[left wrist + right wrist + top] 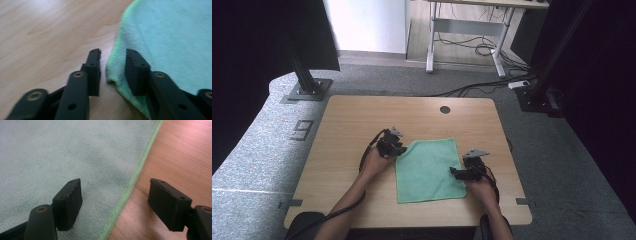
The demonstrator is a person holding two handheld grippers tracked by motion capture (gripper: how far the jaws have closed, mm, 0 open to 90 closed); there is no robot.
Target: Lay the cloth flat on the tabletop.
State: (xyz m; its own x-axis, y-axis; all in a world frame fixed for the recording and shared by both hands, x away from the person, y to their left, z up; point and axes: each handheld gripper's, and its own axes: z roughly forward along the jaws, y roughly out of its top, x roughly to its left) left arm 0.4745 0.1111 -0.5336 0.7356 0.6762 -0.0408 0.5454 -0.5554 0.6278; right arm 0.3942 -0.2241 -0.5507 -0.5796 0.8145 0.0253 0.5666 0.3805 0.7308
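We see a green cloth (429, 170) lying flat on the wooden table (352, 120), near the front edge and a bit to the right of the middle.

Our left gripper (393, 146) sits at the cloth's left edge, close to its far left corner. In the left gripper view its fingers (93, 67) stand a little way apart, with the rolled-up edge of the cloth (175, 37) in the gap. One finger is over bare wood and the other is over the cloth. They are not squeezing the cloth yet.

Our right gripper (462, 173) is at the cloth's right edge, near the front right corner. In the right gripper view its fingers (68, 203) are spread wide. One is over the cloth (62, 152) and the other is over the table (180, 152), with the bright green hem running between them. They hold nothing.
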